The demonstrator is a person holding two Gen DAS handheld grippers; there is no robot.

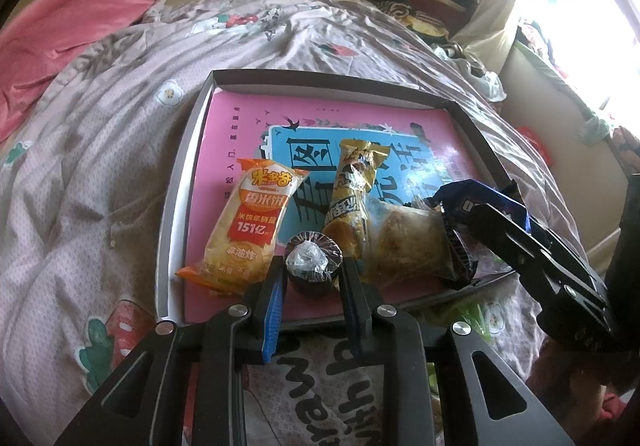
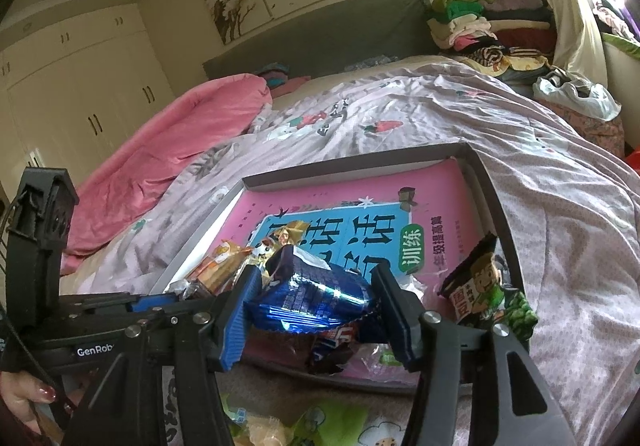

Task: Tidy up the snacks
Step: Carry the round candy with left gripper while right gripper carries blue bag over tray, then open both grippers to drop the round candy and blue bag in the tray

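Blue packet [image 2: 310, 296] hiding tray [image 2: 502, 206] snacks, right claw [image 2: 316, 310]

"151亿" on the orange rice-cracker packet [image 1: 244, 228] — "GenRob" on the left tongs' black body [image 2: 96, 351]

1. A shallow box [image 1: 188, 182] is set on the bed [image 1: 100, 150], and a book [image 1: 248, 126] is laid flat inside it.
2. On the book, a rice cracker packet [image 1: 248, 222] is placed at 9 o'clock of a long snack stick [image 1: 356, 190].
3. A round wrapped cake [image 1: 314, 260] is found at 6 o'clock of those two, between the left tongs [image 1: 314, 278].
4. A clear-wrapped pastry [image 1: 412, 242] is placed at 3 o'clock of the cake.
5. A foil packet [image 2: 312, 298] is held between the right tongs [image 2: 316, 310], over the box's near edge.
6. A pea snack bag [image 2: 488, 294] is propped at 3 o'clock of the foil packet.
7. A clothes pile [image 2: 472, 22] is stacked at 12 o'clock, behind the bed.
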